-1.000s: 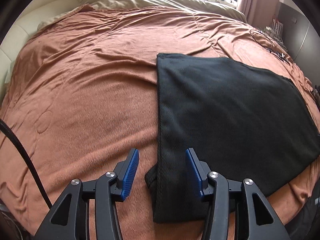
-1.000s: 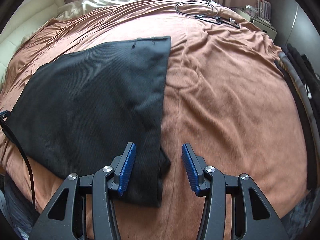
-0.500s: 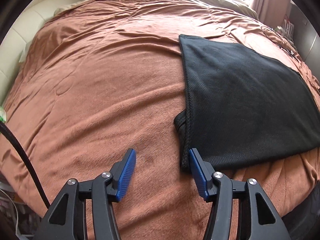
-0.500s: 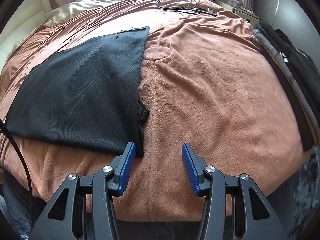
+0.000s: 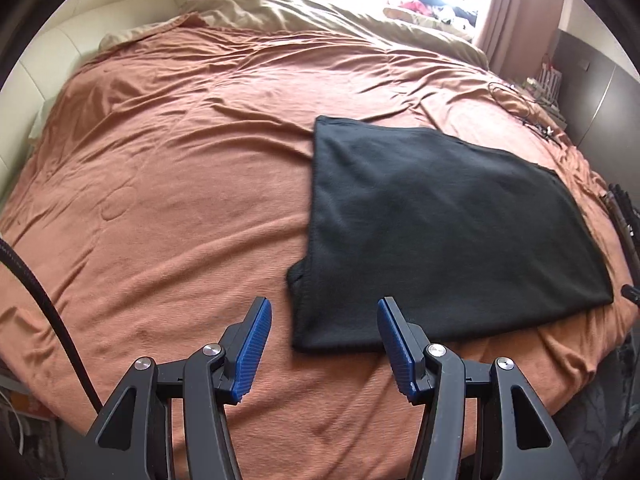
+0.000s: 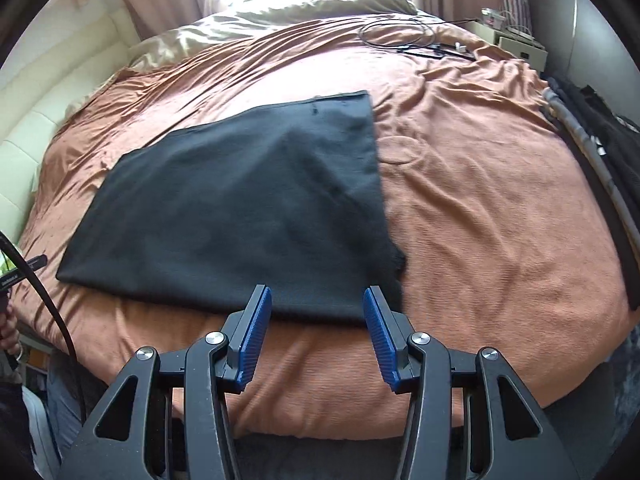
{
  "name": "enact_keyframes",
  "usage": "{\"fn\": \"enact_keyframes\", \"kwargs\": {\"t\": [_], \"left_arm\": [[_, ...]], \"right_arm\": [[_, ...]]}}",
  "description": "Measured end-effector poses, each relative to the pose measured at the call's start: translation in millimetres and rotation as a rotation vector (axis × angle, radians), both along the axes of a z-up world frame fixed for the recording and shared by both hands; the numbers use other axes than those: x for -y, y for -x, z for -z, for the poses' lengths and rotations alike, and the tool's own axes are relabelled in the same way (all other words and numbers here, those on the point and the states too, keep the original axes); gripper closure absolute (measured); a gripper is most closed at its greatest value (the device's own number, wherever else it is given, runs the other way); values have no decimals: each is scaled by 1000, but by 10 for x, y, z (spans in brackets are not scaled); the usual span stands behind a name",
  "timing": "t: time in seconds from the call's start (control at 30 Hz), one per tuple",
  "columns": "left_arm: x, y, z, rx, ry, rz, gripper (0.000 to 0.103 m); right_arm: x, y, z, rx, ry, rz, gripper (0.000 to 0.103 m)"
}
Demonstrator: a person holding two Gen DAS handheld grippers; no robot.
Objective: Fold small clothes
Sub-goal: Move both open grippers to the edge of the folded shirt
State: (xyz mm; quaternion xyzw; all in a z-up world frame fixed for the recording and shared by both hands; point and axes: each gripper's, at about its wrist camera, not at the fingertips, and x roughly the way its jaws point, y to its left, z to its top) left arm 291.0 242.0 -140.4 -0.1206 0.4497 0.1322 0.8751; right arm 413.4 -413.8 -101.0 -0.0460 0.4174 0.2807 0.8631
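Item: black garment, one piece, lying flat on the rust-brown bedspread near the bed's front edge; already folded into a rough trapezoid, with a small flap of under-layer showing at its near left corner in the left view and at its near right corner in the right view. Its flat, squared lie suggests it was laid out so that the near corners are within reach for another fold. Left tool: open, blue-padded jaws spread, holding nothing, aimed at the near left corner, just short of the cloth. Right tool: open likewise, empty, aimed at the near hem close to the right corner. The matching stations at the two front corners fit a two-handed pick-up of that edge, judged the next step. Surroundings: olive sheet at the head of the bed; coiled cable on the far spread, well apart from the garment; dark clothing along the right side of the bed.
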Motion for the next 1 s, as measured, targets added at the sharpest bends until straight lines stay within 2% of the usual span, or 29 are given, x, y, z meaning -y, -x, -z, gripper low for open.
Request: {"fn": "enact_keyframes", "kwargs": {"t": [0.23,0.5,0.67,0.83,1.0], "left_arm": [[309,-192,77,6,42,36,46],[668,-372,290,-33,29,105,46],[701,-420,452,-73,13,103,46],[679,-400,440,-67,19,102,46],[556,-323,365,-33,44,81,46]], "right_arm": [[-273,29,138,-17,-18,-39,57],[-655,-7,278,-18,11,-105,57],[-888,-54,349,-20,42,-133,57],[-1037,-120,430,-20,105,-131,57],[-1217,-134,329,-5,93,-147,57]]}}
